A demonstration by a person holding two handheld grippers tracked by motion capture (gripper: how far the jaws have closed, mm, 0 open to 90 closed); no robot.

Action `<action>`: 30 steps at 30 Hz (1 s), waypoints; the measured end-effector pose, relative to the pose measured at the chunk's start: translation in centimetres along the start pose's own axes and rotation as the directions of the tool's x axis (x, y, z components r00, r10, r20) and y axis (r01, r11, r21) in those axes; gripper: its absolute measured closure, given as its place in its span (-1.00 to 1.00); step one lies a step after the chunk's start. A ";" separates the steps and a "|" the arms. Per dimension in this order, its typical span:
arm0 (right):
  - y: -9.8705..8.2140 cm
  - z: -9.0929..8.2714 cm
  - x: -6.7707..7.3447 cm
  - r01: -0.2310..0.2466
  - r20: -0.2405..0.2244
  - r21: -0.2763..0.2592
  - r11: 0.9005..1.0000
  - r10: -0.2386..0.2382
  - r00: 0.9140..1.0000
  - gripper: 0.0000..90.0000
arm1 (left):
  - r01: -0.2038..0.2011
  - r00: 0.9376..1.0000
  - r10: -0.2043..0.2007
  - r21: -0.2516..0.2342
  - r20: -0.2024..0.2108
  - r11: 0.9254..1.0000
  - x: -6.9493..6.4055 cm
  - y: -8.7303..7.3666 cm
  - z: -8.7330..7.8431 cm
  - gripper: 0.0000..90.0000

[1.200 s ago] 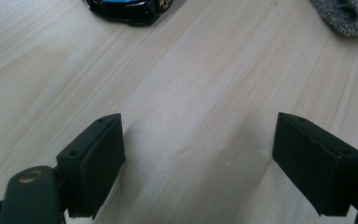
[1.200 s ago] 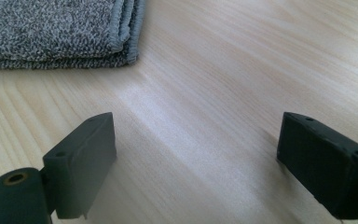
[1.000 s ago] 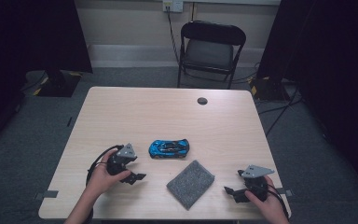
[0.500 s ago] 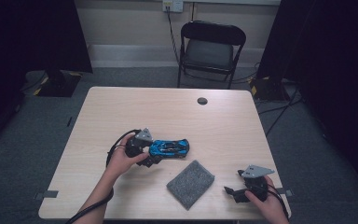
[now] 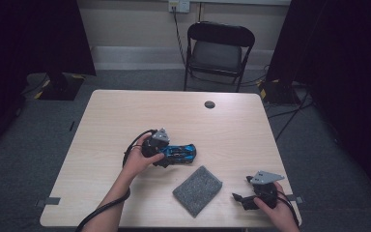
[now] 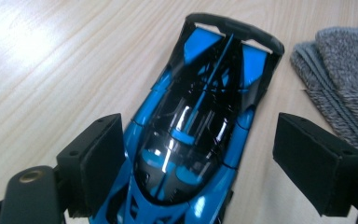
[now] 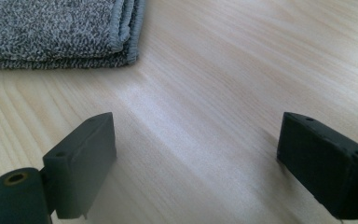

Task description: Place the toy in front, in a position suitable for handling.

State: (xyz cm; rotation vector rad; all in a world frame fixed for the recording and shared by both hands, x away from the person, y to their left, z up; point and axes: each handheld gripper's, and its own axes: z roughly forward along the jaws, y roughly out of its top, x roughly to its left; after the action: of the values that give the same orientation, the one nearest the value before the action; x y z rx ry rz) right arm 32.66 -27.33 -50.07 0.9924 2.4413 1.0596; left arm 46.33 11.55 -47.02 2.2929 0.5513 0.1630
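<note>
A blue and black toy car (image 5: 181, 153) lies on the wooden table (image 5: 125, 116) near its middle. My left gripper (image 5: 163, 157) is at the car's left end, open, with its two jaws on either side of the car (image 6: 193, 130); a gap shows between the right jaw and the car body. A folded grey cloth (image 5: 197, 190) lies in front of the car, also at the right edge of the left gripper view (image 6: 340, 79). My right gripper (image 5: 239, 198) rests near the table's front right corner, open over bare wood (image 7: 200, 154), with the cloth (image 7: 56, 32) beyond it.
A small dark round disc (image 5: 209, 104) sits near the table's far edge. A black folding chair (image 5: 217, 53) stands behind the table. Cables trail from both grippers toward the front edge.
My left gripper has moved right from the table's left part to the car and now straddles its end. The right gripper has stayed put.
</note>
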 end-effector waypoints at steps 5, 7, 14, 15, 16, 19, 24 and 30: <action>0.0 0.0 0.0 0.000 0.000 0.000 1.000 0.000 1.000 -0.76 | -0.014 1.000 0.014 -0.002 -0.004 1.000 0.2 0.6 0.6 -0.64; 0.0 0.0 0.0 0.000 0.000 0.000 1.000 0.000 1.000 -0.76 | -0.015 1.000 0.015 0.001 -0.003 1.000 0.3 0.8 0.8 -0.64; 0.0 0.0 0.0 0.001 -0.001 0.000 1.000 -0.001 1.000 -0.75 | 0.013 1.000 -0.013 0.000 0.003 1.000 0.8 0.4 1.7 -0.68; 0.0 0.0 0.0 0.001 -0.001 0.000 1.000 -0.001 1.000 -0.75 | 0.022 1.000 -0.022 -0.008 0.006 1.000 0.8 0.3 1.8 -0.69; 0.0 0.0 0.0 0.001 -0.001 0.000 1.000 -0.001 1.000 -0.75 | 0.021 1.000 -0.021 -0.009 0.009 1.000 0.8 0.3 1.9 -0.70; 0.0 0.0 0.0 0.001 -0.002 0.000 1.000 -0.001 1.000 -0.75 | 0.000 1.000 0.000 0.012 0.011 1.000 0.8 0.4 2.1 -0.74; 0.0 0.0 0.0 0.001 -0.001 0.000 1.000 -0.001 1.000 -0.75 | -0.003 1.000 0.002 0.036 0.023 0.999 0.9 0.5 2.7 -0.81; 0.0 0.0 0.0 0.002 -0.001 0.000 1.000 -0.002 1.000 -0.75 | -0.024 1.000 0.023 0.053 0.016 0.998 0.7 0.5 3.2 -0.86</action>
State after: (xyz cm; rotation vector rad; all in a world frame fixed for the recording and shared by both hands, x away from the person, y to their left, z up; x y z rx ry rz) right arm 32.64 -27.31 -50.07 0.9899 2.4426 1.0603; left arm 47.98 9.45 -48.96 2.3514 0.5269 0.1430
